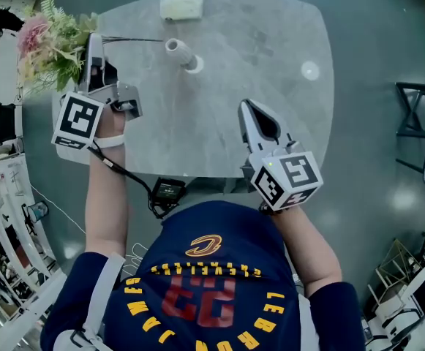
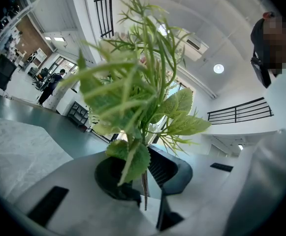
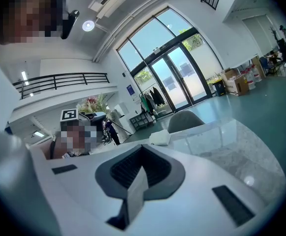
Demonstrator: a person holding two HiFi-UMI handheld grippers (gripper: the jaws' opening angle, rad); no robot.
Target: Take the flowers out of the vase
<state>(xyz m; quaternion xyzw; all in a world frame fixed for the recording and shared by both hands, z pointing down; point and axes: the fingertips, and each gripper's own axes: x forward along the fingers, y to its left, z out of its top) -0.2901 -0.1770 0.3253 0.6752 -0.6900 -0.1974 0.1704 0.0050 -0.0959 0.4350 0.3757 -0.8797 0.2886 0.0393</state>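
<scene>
My left gripper point(image 1: 93, 44) is shut on the thin stems of a bunch of flowers point(image 1: 47, 41), pink blooms with green leaves, held level off the table's left edge. The dark stem ends point(image 1: 135, 39) reach right, stopping just short of the mouth of the small white vase point(image 1: 183, 55) on the grey round table point(image 1: 271, 42). In the left gripper view the stems point(image 2: 144, 188) run between the jaws of this gripper point(image 2: 145, 193), with leaves point(image 2: 133, 102) filling the view. My right gripper point(image 1: 246, 108) hovers over the table's near edge, shut and empty; its jaws point(image 3: 140, 173) meet.
A white folded cloth point(image 1: 181, 6) lies at the table's far edge, with a chair back behind it. A black box point(image 1: 168, 190) on a cable hangs at the near edge. A dark chair frame point(image 1: 417, 115) stands on the floor to the right.
</scene>
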